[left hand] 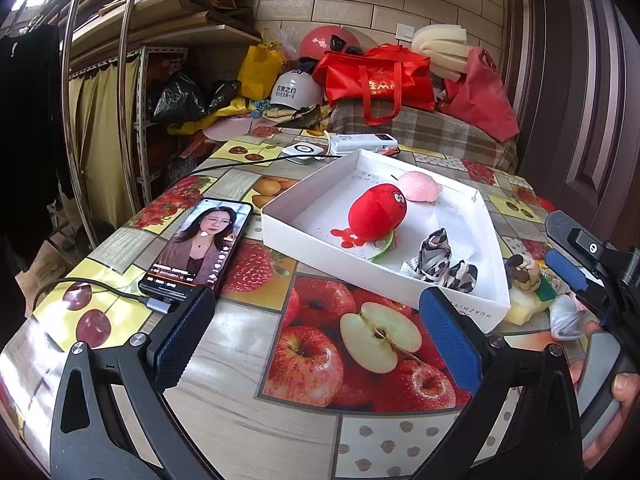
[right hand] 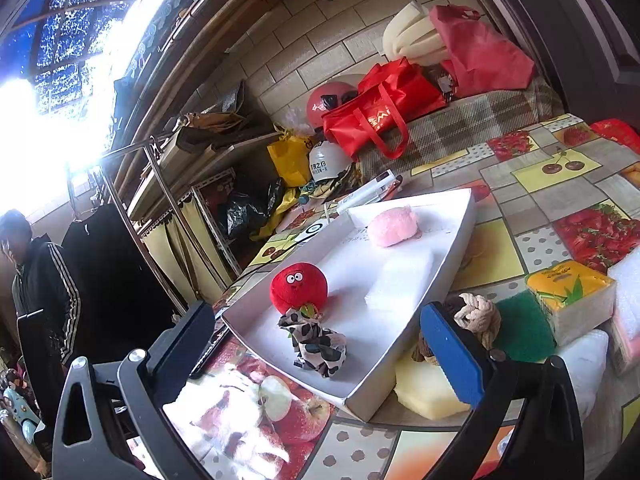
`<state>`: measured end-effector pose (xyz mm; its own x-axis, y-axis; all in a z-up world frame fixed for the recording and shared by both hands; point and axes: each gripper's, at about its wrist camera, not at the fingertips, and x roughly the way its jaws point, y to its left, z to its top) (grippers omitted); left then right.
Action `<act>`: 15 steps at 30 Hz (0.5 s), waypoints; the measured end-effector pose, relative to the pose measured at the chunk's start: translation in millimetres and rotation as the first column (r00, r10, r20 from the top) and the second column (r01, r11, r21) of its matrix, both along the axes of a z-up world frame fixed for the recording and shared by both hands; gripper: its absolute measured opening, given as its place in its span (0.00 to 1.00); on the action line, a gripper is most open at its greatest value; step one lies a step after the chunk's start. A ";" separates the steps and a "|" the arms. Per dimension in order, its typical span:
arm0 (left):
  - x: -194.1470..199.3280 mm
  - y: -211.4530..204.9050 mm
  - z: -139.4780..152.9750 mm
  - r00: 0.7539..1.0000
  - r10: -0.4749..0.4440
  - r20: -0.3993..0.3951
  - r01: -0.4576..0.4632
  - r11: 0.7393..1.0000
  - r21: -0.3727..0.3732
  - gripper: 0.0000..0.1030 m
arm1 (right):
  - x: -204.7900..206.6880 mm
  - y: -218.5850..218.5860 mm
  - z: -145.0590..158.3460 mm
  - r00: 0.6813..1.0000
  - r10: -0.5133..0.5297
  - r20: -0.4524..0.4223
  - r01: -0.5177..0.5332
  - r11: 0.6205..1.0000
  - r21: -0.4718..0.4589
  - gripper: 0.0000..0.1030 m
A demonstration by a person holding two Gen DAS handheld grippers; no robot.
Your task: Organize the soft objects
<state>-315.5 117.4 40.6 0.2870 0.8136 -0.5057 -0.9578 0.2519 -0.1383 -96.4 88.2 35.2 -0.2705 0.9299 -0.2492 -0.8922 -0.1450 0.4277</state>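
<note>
1. Over the fruit-print tablecloth (left hand: 248, 420), in the left wrist view, the left gripper (left hand: 316, 340) hangs spread wide and empty, near the white box (left hand: 460, 304). Inside the box lie a red plush (left hand: 378, 210), a pink puff (left hand: 420, 186) behind it, and a spotted cloth (left hand: 438, 258) at the front.
2. Beside the white box (right hand: 362, 402), in the right wrist view, the right gripper (right hand: 316, 344) is likewise wide and empty. A knotted rope toy (right hand: 476, 316) sits just outside the box wall on a yellow sponge (right hand: 424, 394). It looks light and squashy; pinching the knot's middle seems safest.
</note>
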 end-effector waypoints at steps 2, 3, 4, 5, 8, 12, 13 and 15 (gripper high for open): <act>-0.1 -0.2 0.0 1.000 0.001 0.000 -0.001 1.000 0.000 1.00 | 0.4 -0.1 -0.3 1.000 0.001 0.000 -0.001 1.000 -0.003 1.00; 0.1 -0.3 0.1 1.000 0.001 0.002 -0.001 1.000 0.000 1.00 | 0.3 -0.1 -0.2 1.000 0.002 0.000 -0.002 1.000 -0.003 1.00; -0.7 -0.2 -0.2 1.000 0.001 0.003 -0.001 1.000 0.000 1.00 | 0.4 -0.6 -0.2 1.000 0.001 0.000 -0.001 1.000 -0.003 1.00; -0.6 0.1 -0.3 1.000 0.000 0.004 0.000 1.000 -0.001 1.00 | 0.1 -1.0 0.2 1.000 0.001 0.000 -0.001 1.000 -0.003 1.00; -0.4 0.6 -0.4 1.000 0.000 0.005 0.000 1.000 -0.005 1.00 | 0.3 -0.5 0.0 1.000 0.000 0.000 0.000 1.000 -0.002 1.00; -0.5 0.7 0.0 1.000 -0.001 0.006 0.001 1.000 -0.005 1.00 | 0.0 -0.9 0.3 1.000 0.000 0.002 0.000 1.000 -0.001 1.00; -0.2 0.8 0.0 1.000 -0.005 0.006 0.005 1.000 -0.005 1.00 | -0.1 -0.7 0.2 1.000 -0.002 0.001 0.002 1.000 -0.001 1.00; 0.6 1.4 0.7 1.000 -0.019 0.005 0.019 1.000 -0.005 1.00 | -0.1 -4.2 1.8 1.000 -0.012 0.008 0.012 1.000 0.004 1.00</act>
<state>-314.9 118.8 41.2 0.3053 0.8051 -0.5086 -0.9520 0.2698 -0.1444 -96.5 84.0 36.9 -0.2570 0.9342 -0.2473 -0.8974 -0.1358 0.4197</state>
